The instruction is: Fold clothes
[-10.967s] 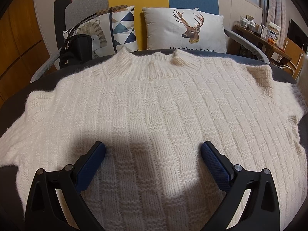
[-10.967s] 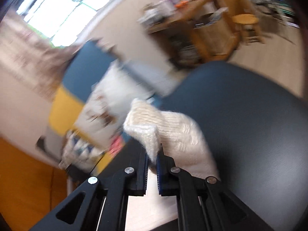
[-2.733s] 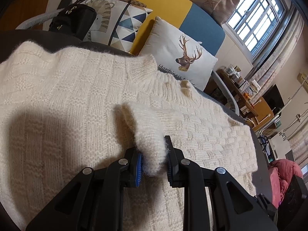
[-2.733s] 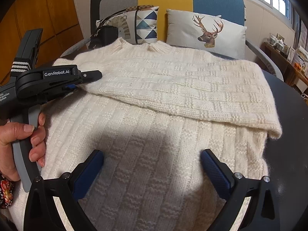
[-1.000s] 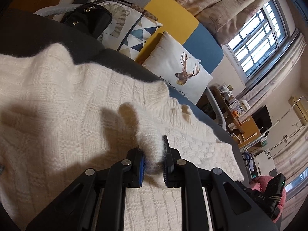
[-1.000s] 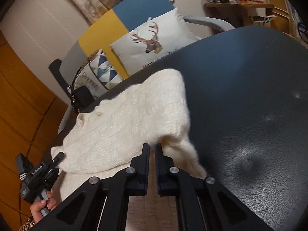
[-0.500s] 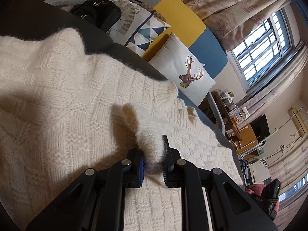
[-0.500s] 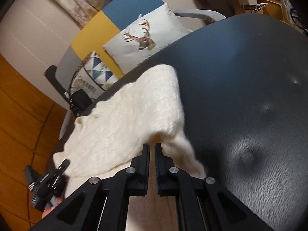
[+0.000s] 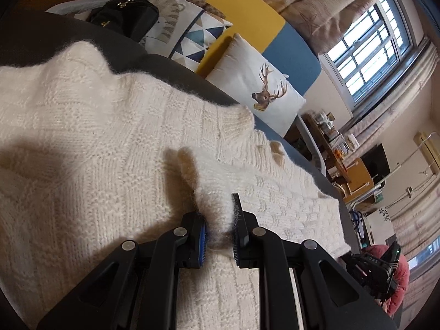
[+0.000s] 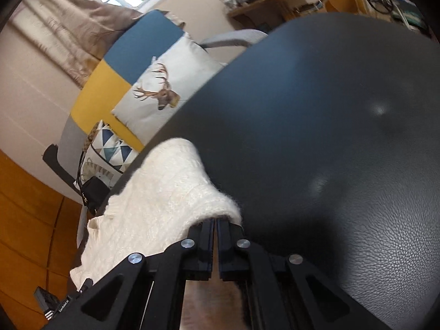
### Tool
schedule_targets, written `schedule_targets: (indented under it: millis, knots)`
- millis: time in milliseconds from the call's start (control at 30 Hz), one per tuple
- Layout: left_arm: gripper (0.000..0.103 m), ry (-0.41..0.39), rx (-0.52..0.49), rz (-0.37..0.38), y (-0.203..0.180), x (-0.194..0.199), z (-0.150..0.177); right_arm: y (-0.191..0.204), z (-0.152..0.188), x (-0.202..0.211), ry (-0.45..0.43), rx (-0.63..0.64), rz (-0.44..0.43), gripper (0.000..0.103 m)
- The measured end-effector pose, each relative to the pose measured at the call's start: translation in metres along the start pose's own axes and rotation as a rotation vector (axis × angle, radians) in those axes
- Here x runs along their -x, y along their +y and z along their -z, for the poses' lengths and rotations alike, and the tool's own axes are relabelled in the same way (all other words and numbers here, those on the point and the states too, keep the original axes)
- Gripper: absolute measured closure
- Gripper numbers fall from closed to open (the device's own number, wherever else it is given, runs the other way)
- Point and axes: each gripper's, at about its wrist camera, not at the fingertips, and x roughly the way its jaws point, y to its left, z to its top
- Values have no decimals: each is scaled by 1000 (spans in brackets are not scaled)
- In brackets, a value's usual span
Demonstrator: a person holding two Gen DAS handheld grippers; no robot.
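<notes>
Cream sweater [image 9: 96, 143] spread on dark table [image 10: 343, 137], mid-fold. Left claw [image 9: 218, 236] pinches sleeve cuff, laid across body. Right claw [image 10: 215, 236] clamped tight on sweater's side edge, apparently lifting it inward; exact hold hidden under knit.

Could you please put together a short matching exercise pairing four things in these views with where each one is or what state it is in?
Things:
1. left hand-held gripper
2. black handbag
3. deer cushion
4. cream sweater

Places or states:
A. leaning on the blue part of the sofa back
B. spread over the dark table
C. shut on a bunch of knit
D. in front of the triangle-pattern cushion

Pairs: 1-C, 2-D, 3-A, 4-B
</notes>
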Motion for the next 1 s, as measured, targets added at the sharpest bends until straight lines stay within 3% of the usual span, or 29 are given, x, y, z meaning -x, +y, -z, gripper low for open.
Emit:
schedule_targets:
  millis: [100,200,400,500,600,700,800,900,1000]
  knots:
    - [88,-1,15,16,3,0,0,-4,-1,5,34,-14,-41,103]
    - [88,-1,11,12,3,-1,0,6,-1,23,83,56,-52,98]
    - [88,-7,4,5,2,0,1,44,-4,61,-3,252,-16,97]
    - [88,-10,2,3,2,0,2,76,-10,35,16,377,8,97]
    - [87,-13,4,5,3,1,2,97,-16,-10,65,413,8,97]
    - [86,-14,-2,1,2,1,3,112,-19,-52,108,505,96,97]
    - [86,-16,-4,-1,2,0,3,103,-26,-73,122,481,161,103]
    - [84,-13,-11,-1,1,-2,4,88,-33,-75,54,448,207,103]
    - [84,-11,-17,-2,0,-2,5,78,-37,-77,20,406,195,103]
